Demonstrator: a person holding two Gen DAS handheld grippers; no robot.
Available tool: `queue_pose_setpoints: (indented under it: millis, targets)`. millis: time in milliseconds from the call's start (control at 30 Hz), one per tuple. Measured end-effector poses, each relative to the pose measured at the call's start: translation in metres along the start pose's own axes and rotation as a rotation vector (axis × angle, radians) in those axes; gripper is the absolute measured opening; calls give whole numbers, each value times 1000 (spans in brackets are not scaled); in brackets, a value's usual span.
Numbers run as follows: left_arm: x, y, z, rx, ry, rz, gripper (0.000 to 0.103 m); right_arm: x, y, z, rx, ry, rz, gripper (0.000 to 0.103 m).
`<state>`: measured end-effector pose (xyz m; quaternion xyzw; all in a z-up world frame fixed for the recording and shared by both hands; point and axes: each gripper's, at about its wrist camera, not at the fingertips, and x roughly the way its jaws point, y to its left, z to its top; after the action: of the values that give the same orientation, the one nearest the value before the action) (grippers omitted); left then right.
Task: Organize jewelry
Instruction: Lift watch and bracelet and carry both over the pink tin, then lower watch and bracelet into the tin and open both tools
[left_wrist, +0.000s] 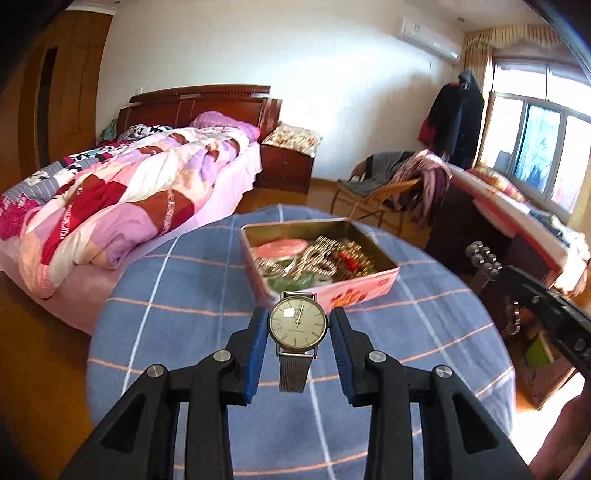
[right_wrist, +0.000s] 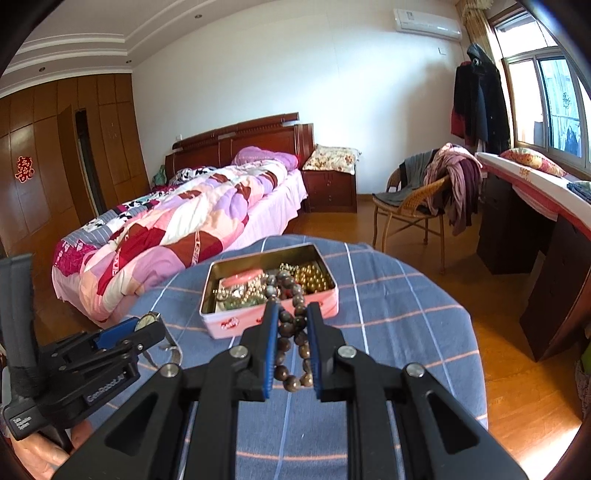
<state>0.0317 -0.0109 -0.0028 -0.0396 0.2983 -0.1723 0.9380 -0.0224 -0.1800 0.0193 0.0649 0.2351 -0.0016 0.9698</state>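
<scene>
My left gripper (left_wrist: 298, 318) is shut on a gold-faced watch (left_wrist: 297, 322) with a grey mesh strap, held above the blue checked tablecloth (left_wrist: 177, 295) just in front of the pink tin box (left_wrist: 354, 291). The strap hangs down between the blue pads. My right gripper (right_wrist: 292, 312) is shut on a brown bead bracelet (right_wrist: 291, 321), held just before the tin box (right_wrist: 273, 317). The tin holds gold beads, chains, a green piece and a pink round item. The left gripper with the watch shows in the right wrist view (right_wrist: 147, 321), at the left.
The round table (right_wrist: 406, 332) stands in a bedroom. A bed with a patchwork quilt (right_wrist: 177, 225) lies to the left. A wicker chair with clothes (right_wrist: 417, 199) and a dark desk (right_wrist: 524, 229) stand to the right, near the window.
</scene>
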Motion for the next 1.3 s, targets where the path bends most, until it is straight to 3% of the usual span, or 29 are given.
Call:
queue_pose_setpoints:
  millis: [500, 833, 1000, 1300]
  targets:
    - [34, -7, 33, 12, -38, -12, 35, 32, -4, 25, 14, -34, 6, 19]
    - [70, 5, 64, -51, -95, -79, 35, 72, -16, 50, 46, -69, -12, 19]
    - [103, 15, 67, -103, -60, -127, 35, 114, -19, 52, 59, -22, 2, 19]
    - [147, 16, 70, -102, -14, -64, 35, 183, -21, 40, 72, 106, 58, 19]
